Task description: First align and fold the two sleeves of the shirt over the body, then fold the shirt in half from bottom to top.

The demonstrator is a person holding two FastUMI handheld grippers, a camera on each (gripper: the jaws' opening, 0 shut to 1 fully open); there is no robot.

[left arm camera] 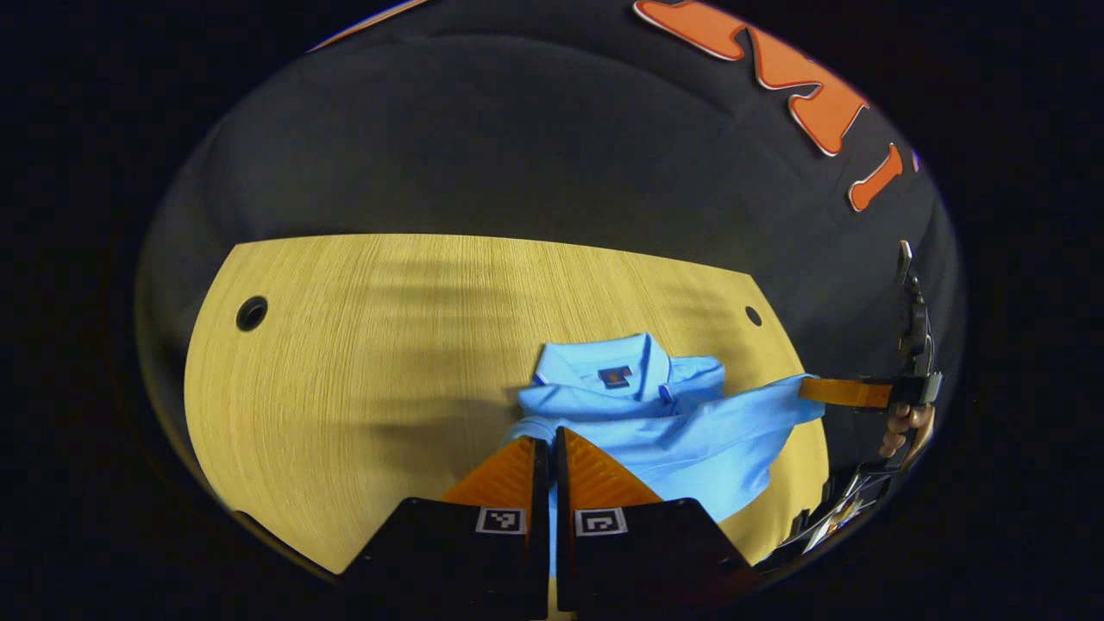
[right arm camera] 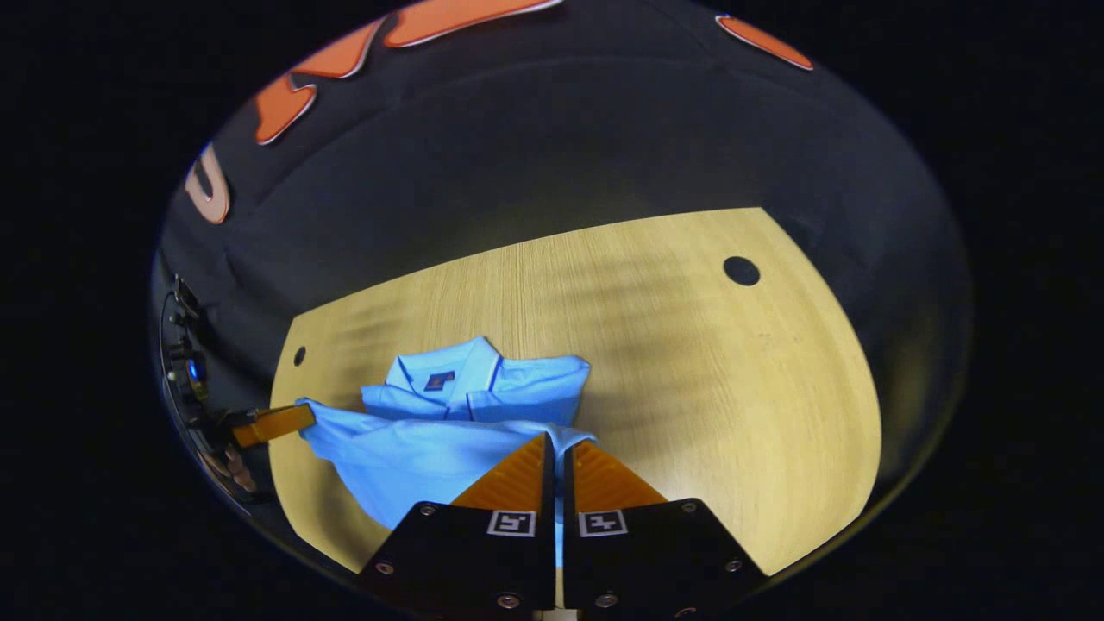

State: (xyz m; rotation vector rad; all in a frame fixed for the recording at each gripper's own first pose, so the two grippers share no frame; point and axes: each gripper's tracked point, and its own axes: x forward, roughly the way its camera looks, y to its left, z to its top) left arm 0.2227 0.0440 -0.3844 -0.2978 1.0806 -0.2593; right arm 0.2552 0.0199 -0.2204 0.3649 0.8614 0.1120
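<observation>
Pale wood-grain tabletop (left arm camera: pixel 362 388), grain running away from the cameras. Two round dark holes near far corners: one (left arm camera: pixel 251 313), other (left arm camera: pixel 754 316). Soft banded shadows across surface. Black cloth booth wall (left arm camera: pixel 517 147) behind, creased, dimly lit.

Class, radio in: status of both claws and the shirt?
Left claw, right claw shut on shirt hem. Hem lifted off table. Nothing in the way.

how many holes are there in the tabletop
2: one hole near the table's far left corner in the left gripper view, one hole near its far right corner. The shirt may hide others.
</observation>
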